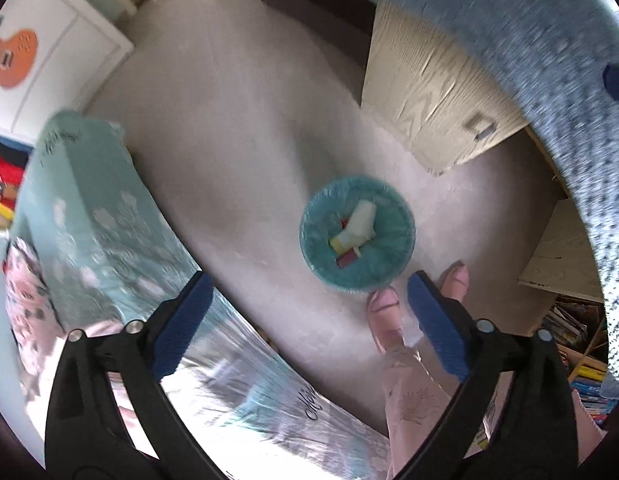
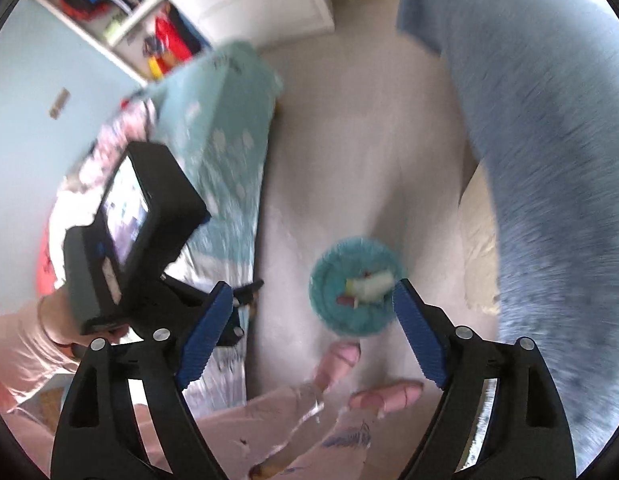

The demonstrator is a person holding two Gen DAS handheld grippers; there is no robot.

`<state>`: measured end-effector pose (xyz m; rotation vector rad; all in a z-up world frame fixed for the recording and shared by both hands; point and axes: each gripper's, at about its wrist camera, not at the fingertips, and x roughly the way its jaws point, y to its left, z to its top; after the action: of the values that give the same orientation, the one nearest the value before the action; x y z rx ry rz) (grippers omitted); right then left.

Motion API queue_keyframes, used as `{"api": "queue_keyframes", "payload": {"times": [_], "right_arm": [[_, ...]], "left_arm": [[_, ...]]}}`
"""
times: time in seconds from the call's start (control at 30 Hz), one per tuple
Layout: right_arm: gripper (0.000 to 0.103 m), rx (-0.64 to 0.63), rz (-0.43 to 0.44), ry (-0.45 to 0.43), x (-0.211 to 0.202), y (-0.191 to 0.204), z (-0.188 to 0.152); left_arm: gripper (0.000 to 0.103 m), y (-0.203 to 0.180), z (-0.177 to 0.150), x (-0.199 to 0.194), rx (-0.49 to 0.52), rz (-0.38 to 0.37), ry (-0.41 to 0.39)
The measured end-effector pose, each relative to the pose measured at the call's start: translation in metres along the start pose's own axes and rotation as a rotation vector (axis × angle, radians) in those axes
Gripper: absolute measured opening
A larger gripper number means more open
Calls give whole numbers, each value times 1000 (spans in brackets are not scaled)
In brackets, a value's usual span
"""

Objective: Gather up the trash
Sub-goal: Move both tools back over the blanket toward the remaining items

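A round teal bin [image 1: 393, 256] lined with a bag stands on the pale carpet, seen from high above. Inside it lies trash [image 1: 359, 222]: a crumpled white piece with small yellow and red bits. My left gripper [image 1: 309, 284] hangs well above the bin's near edge, open, with nothing between its blue pads. In the right wrist view the same bin [image 2: 329, 316] and trash [image 2: 369, 284] sit far below my right gripper [image 2: 313, 286], which is also open and empty. The left gripper's black camera housing [image 2: 141, 220] shows at the left of that view.
A person's bare feet [image 1: 383, 312] stand beside the bin. A bed with a teal cover [image 1: 89, 208] runs along the left. Blue-grey fabric [image 1: 549, 60] hangs on the right, above a pale wooden drawer unit [image 1: 421, 92]. Books [image 1: 569, 328] fill a low shelf.
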<state>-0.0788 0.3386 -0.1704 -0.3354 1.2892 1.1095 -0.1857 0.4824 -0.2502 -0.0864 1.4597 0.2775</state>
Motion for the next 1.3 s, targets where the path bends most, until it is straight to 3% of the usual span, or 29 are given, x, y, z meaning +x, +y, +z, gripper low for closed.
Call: {"api": "queue_keyframes", "payload": {"times": [0.2, 0.47, 0.73, 0.97, 1.3], "right_arm": [[91, 61, -66, -189, -93, -20, -5], [91, 221, -211, -314, -178, -75, -51], [91, 397, -358, -367, -236, -134, -119], [91, 502, -437, -384, -273, -181, -171], [91, 587, -497, -386, -307, -246, -219]], "left_arm": [[97, -22, 31, -78, 31, -4, -152], [97, -99, 75, -148, 156, -52, -316], [97, -193, 105, -176, 288, -110, -372], [97, -274, 121, -194, 416, -131, -401], [97, -359, 150, -194, 489, -143, -391]]}}
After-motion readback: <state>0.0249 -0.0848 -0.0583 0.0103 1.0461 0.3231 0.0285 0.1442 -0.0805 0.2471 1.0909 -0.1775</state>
